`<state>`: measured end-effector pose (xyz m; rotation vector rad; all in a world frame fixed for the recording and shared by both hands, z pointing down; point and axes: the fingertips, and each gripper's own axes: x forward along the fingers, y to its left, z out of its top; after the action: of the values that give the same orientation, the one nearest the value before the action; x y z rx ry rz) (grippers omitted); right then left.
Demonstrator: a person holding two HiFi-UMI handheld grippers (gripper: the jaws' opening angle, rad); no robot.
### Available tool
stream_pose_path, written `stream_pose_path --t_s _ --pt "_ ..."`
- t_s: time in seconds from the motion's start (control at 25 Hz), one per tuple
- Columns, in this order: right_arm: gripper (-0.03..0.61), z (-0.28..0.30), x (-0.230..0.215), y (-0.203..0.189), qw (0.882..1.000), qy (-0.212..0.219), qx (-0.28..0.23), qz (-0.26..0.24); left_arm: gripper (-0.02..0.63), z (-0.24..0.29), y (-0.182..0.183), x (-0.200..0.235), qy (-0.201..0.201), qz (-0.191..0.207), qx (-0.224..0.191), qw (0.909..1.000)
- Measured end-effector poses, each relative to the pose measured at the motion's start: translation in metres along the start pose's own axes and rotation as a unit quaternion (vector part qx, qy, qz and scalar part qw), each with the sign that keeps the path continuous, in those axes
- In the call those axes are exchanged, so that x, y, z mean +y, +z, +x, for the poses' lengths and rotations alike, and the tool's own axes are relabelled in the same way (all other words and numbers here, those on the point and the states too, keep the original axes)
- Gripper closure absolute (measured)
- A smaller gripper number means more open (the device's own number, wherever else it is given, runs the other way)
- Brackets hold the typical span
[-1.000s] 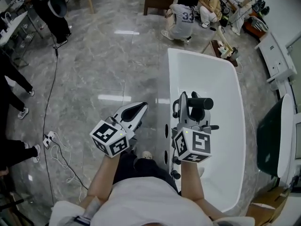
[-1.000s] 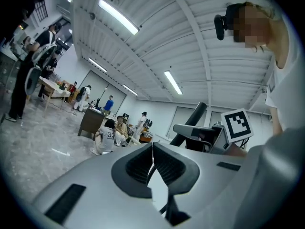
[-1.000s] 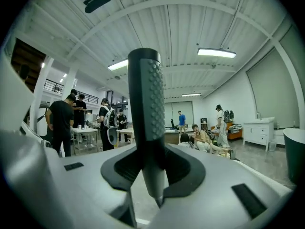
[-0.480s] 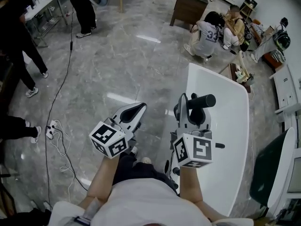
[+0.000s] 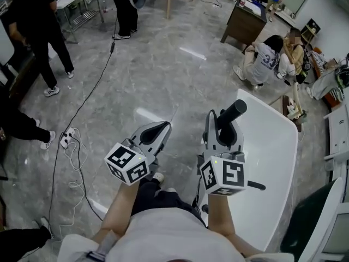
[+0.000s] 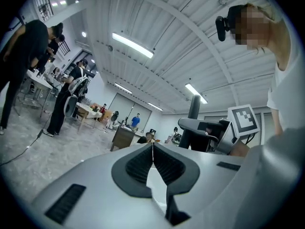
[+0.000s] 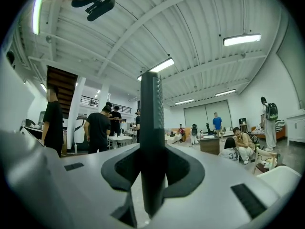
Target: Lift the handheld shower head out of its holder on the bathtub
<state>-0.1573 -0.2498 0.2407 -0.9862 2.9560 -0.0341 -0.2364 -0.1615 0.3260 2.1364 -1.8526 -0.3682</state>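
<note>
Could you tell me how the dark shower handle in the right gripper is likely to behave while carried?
Probably stiff: the shower handle stands straight in the right gripper. Its round, smooth-looking body could twist between the pads. Much of it juts past the jaws, so it may lever over if bumped.

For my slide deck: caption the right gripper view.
Right gripper clamps the dark shower head between its jaws; people stand in the background.
</note>
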Motion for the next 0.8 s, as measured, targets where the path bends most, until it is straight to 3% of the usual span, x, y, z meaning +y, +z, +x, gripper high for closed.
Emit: stream_pose_path --t_s 0.8 --pt "0.454 0.052 0.12 -0.017 0.989 0.144 0.019 0.012 0.601 -0.078 0.019 0.061 0.113 -0.005 -0.029 0.9932"
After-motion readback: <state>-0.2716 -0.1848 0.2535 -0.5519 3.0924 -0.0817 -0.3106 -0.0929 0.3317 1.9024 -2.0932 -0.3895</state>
